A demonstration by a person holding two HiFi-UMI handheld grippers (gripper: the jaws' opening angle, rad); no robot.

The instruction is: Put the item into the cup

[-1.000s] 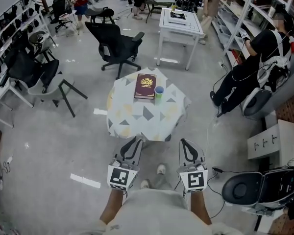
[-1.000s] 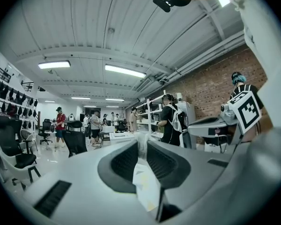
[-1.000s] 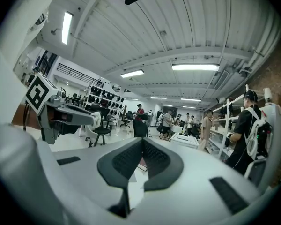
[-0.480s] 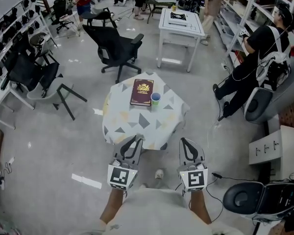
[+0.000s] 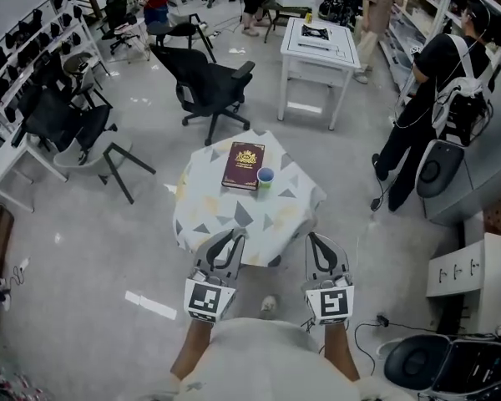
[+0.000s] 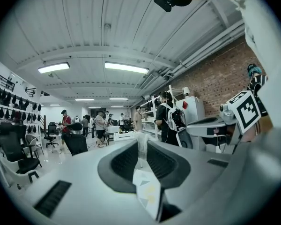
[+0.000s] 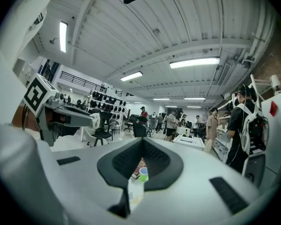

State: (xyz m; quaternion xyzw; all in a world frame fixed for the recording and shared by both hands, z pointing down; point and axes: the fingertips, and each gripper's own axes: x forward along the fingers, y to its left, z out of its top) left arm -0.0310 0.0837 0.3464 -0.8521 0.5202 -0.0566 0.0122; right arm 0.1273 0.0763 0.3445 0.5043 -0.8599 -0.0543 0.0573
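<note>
Head view, table point(image 5: 234, 224) now closer to both grippers, left gripper point(image 5: 236, 237) pinching small pale item point(image 6: 141, 149), right gripper point(image 5: 311, 239) closed, empty, green blue-rimmed cup point(image 5: 265, 176) upright on table, just beside book point(image 5: 243, 165).

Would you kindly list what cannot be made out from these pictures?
- Inside of the cup: too small in the head view; the right gripper view shows it side-on.
- Print on the book cover: too small in the head view.
- Under the cloth: hidden in the head view by its hanging edges.
- The item meant for the cup: seen in no view.
</note>
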